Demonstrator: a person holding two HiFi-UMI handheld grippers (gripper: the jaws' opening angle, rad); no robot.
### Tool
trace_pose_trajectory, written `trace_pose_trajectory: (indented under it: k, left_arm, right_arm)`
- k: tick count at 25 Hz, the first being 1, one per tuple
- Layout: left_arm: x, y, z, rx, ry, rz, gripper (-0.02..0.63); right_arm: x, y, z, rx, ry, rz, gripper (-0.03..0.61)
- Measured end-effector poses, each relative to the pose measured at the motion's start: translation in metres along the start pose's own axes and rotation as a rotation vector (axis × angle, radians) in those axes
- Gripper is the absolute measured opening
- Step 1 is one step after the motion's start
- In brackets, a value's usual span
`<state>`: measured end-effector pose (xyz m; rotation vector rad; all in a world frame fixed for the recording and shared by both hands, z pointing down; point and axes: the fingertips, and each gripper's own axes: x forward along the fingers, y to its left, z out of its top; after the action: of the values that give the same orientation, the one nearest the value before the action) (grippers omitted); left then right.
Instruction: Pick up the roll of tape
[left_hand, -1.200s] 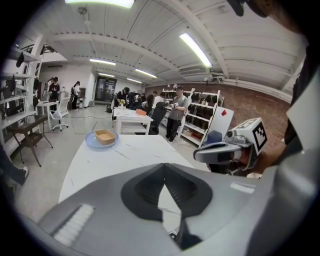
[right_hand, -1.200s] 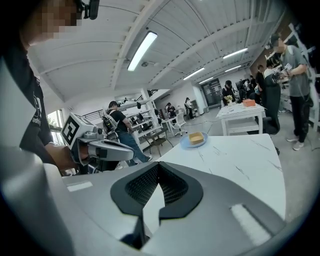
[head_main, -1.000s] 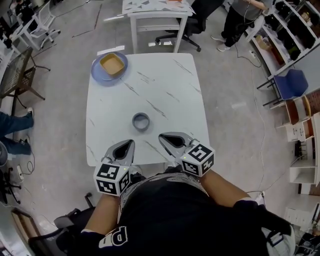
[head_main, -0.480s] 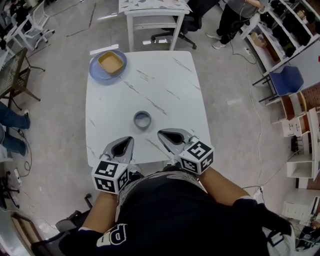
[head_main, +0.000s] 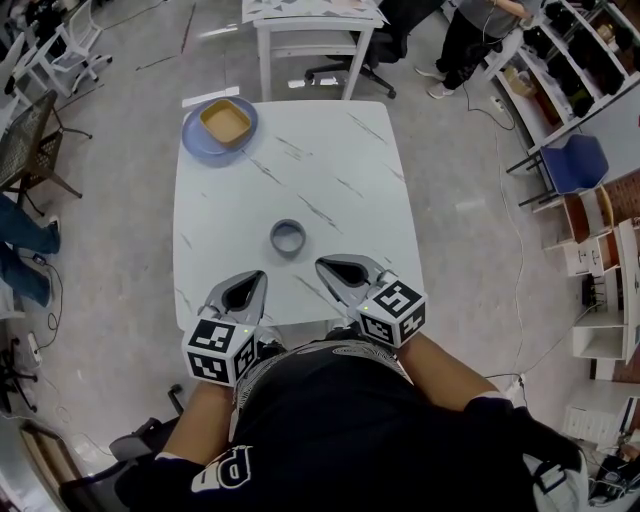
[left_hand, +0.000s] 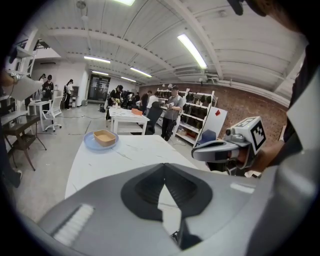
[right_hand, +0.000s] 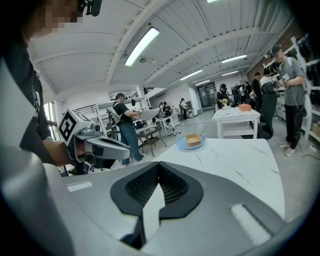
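A grey roll of tape (head_main: 288, 238) lies flat on the white marble table (head_main: 340, 160), a little nearer than its middle. In the head view my left gripper (head_main: 260, 277) hovers over the table's near edge, just near-left of the roll. My right gripper (head_main: 321, 267) is level with it, near-right of the roll. Neither touches the tape. Both are shut, tips meeting with nothing between them, as the left gripper view (left_hand: 164, 165) and the right gripper view (right_hand: 158, 164) show. The jaws hide the tape in both gripper views.
A blue plate (head_main: 203, 140) carrying a tan square bowl (head_main: 225, 122) sits at the table's far left corner. Behind it stands a second white table (head_main: 310, 25) with an office chair. A person (head_main: 475, 35) stands at the far right by shelves, near a blue chair (head_main: 578, 162).
The head view shifted slightly. Both grippers stay shut near the table's front edge, and the tape has not moved.
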<state>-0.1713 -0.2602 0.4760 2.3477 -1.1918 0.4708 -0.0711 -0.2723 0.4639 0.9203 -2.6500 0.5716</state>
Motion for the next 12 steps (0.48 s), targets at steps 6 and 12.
trace_pose_trajectory:
  k: [6,12]
  left_arm:
    - [0.0003,-0.0030,-0.0001,-0.001,-0.001,0.002,0.056]
    - [0.0006,-0.0036,-0.0030,-0.007,-0.002,0.011,0.057]
  right_arm:
    - [0.0008,0.0024,-0.0010,-0.025,0.006,0.010,0.002]
    - [0.0004,0.0017,-0.0007,-0.034,0.001,0.016,0.006]
